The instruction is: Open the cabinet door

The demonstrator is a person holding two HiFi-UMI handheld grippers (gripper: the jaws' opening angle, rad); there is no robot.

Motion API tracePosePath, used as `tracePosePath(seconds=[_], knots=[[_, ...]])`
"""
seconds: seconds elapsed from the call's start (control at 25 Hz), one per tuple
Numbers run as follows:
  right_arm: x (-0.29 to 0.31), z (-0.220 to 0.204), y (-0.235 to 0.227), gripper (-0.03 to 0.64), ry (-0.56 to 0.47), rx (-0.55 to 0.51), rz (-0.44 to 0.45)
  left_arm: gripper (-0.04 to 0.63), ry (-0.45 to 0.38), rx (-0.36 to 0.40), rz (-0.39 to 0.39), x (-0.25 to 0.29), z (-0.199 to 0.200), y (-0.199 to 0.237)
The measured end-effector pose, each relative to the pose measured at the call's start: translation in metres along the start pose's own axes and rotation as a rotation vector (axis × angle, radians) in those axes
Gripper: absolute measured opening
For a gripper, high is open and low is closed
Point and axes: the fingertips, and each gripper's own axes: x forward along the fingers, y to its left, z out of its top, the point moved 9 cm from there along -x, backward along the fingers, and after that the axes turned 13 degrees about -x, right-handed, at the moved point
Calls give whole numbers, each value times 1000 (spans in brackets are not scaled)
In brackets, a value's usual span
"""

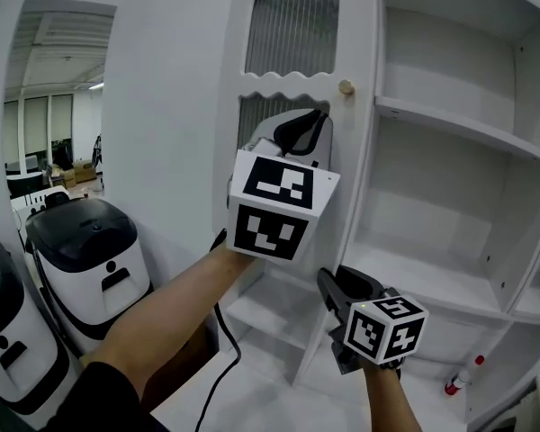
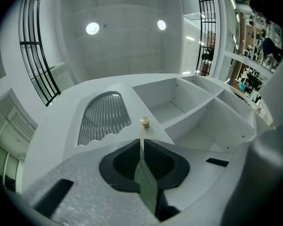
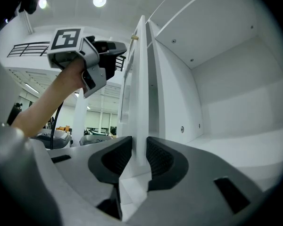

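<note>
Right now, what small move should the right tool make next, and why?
Probably swing the right tool a little further left in the head view. It clamps the free edge of the white arched cabinet door, which already stands clear of the white shelves, while the left tool sits closed and empty short of the small round tan knob.

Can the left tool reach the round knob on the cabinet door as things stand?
Probably yes: the knob sits just ahead of the left tool, with nothing between them. Its jaws are nearly together, so they would have to open first.
</note>
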Motion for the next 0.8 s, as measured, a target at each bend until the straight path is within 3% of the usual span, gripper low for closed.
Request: tracePosePath(seconds=[0.48, 0.8], knots=[[-11, 6, 21, 87, -15, -8, 19, 34, 181, -65, 110, -61, -45, 9], [-14, 18, 53, 84, -24, -18, -16, 34, 265, -104, 123, -104, -60, 26]])
